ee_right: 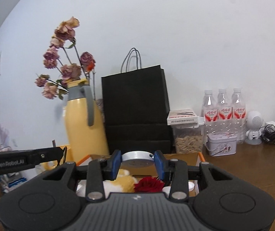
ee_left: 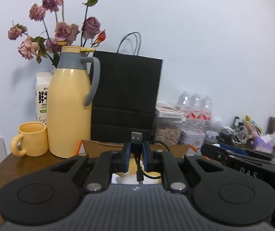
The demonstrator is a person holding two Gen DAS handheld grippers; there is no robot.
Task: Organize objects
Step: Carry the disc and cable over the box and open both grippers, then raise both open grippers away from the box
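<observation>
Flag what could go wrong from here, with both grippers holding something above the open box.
1. The left gripper pinches only the USB plug; its black cable hangs loose into the cardboard box and could snag the plush toy or drag items.
2. The right gripper holds the silver round disc by its edges, so it may slip and drop onto the red rose.
3. The grippers sit close together and could collide.

Mug (ee_left: 33,139) left of jug (ee_left: 70,104)

Yellow flask (ee_left: 70,104), mug (ee_left: 31,139) beside – black bag (ee_left: 126,96), 3 water bottles (ee_right: 223,111) behind.
</observation>
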